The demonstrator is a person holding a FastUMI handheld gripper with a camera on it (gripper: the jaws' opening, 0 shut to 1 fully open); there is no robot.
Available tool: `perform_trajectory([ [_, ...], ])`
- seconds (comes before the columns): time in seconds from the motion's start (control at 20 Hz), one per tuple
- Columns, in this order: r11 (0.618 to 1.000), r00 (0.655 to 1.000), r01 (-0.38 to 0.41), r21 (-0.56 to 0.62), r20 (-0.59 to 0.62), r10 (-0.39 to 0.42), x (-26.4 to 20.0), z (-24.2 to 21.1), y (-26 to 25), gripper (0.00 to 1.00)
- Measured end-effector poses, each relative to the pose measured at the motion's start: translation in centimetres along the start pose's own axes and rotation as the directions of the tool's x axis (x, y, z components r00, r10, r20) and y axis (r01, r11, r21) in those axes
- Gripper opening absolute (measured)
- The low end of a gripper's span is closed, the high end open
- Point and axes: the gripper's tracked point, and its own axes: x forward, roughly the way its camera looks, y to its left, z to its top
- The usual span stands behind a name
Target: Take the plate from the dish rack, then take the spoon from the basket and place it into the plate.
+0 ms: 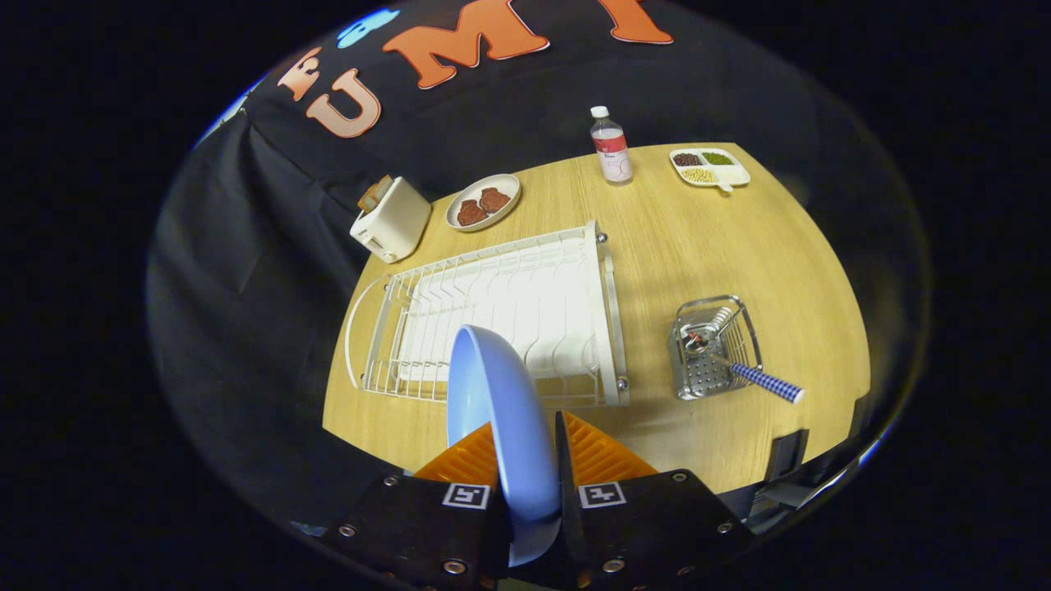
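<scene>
A light blue plate (501,410) stands on edge between my two orange fingers (595,455), and my gripper (525,451) is shut on its rim. The plate hangs above the near end of the white wire dish rack (509,308), whose slots hold nothing. To the right of the rack stands a small metal basket (713,349). A spoon (759,380) with a blue-and-white checked handle leans out of the basket toward the table's near right edge.
On the wooden table (698,246) beyond the rack: a white toaster (392,218) with toast, a plate of brown pieces (483,202), a clear bottle (612,148) and a white divided dish (709,167) of beans. Bare tabletop lies between rack and basket.
</scene>
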Motion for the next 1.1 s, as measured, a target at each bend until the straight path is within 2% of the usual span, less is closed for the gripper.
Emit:
perform_trajectory([
  [0.5, 0.979, 0.990, -0.120, 0.163, -0.052, 0.130, 2.6, -7.3, -2.4, 0.25],
  [0.9, 0.970, 0.984, -0.107, 0.217, -0.117, 0.134, 6.5, -10.9, -3.8, 0.25],
  [1.1, 0.960, 0.984, -0.105, 0.260, -0.112, 0.139, 7.8, -11.3, -4.1, 0.25],
])
